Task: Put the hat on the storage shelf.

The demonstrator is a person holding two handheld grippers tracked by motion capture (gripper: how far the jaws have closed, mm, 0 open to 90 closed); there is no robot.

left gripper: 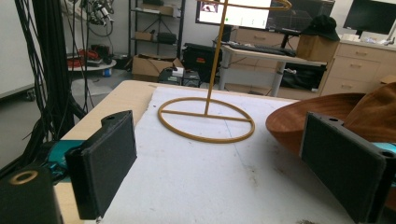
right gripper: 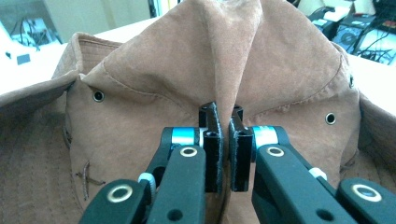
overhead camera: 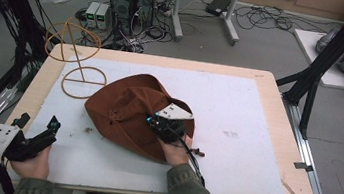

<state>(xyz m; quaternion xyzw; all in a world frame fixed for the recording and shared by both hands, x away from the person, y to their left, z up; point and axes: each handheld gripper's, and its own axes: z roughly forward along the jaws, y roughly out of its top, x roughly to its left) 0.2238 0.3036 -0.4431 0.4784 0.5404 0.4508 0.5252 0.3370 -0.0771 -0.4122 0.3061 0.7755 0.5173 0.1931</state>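
A: Where's the hat point(overhead camera: 127, 114)?

B: Mid-table on the white board point(overhead camera: 238, 116), brown, crumpled. Right gripper point(overhead camera: 168, 126) sits on its near right side.

A: Right jaws?

B: Pinched together on a fold of the crown, fabric between the pads point(right gripper: 212, 149). Eyelets visible either side of the fold.

A: Left gripper point(overhead camera: 36, 137)?

B: Near left corner of the table, jaws wide apart, nothing between them. It faces the stand point(left gripper: 207, 112).

A: Stand position?

B: Upright at the far left of the board, ring base just beside the hat's brim.

Right gripper point(right gripper: 224, 154) pinched on a fold of brown hat point(right gripper: 154, 84)
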